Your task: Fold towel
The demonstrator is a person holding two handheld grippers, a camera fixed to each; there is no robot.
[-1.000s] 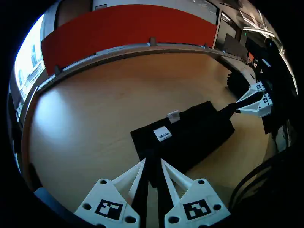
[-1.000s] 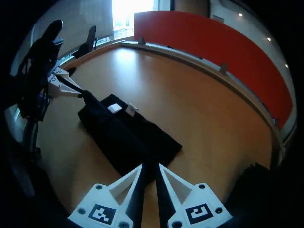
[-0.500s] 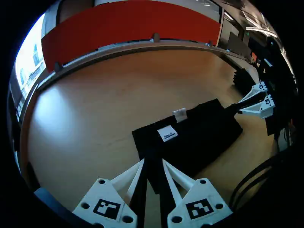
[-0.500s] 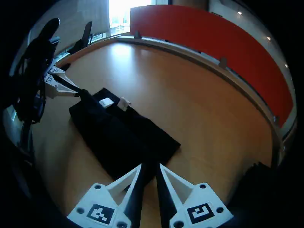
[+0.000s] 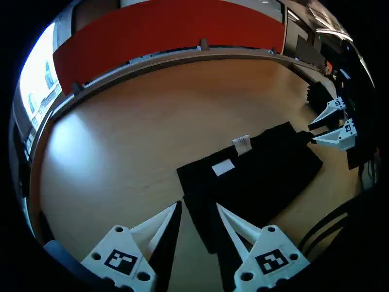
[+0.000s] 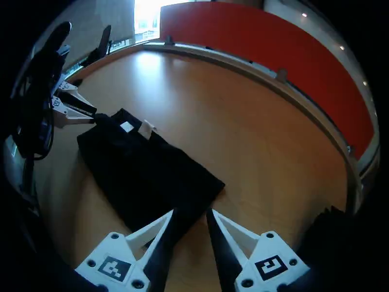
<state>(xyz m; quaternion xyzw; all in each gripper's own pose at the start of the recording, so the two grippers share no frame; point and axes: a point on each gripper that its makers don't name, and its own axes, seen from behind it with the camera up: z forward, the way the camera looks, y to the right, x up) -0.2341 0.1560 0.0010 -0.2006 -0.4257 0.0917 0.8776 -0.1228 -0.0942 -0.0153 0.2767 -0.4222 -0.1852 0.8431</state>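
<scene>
On the wooden tabletop (image 5: 121, 136) a black towel (image 5: 262, 170) lay flat, folded into a long rectangle, with a white label (image 5: 223, 167) on its top face and a pale tag (image 5: 242, 144) sticking out at the long edge just beyond it. At the towel's near short end the left gripper (image 5: 197, 207) had its fingers spread wide. The near corner of the cloth lay in the gap between them, and neither finger pressed on it. In the right gripper view the right gripper (image 6: 189, 211) was spread in the same way at the opposite short end, with the cloth edge between its fingers and free of both. Each view showed the other gripper, farther off at the towel's far end, with its fingers parted. Bare wood ran broad and open from the tagged long edge out to the raised rail (image 5: 146, 65) that curved along the table's far edge, with a red partition (image 5: 160, 34) behind it and a bright window (image 5: 36, 82) off to one side. A narrower strip of bare wood lay along the towel's other long edge. A dark pile (image 5: 318, 95), too dim to make out, sat on the table beyond the right gripper, apart from the towel.
</scene>
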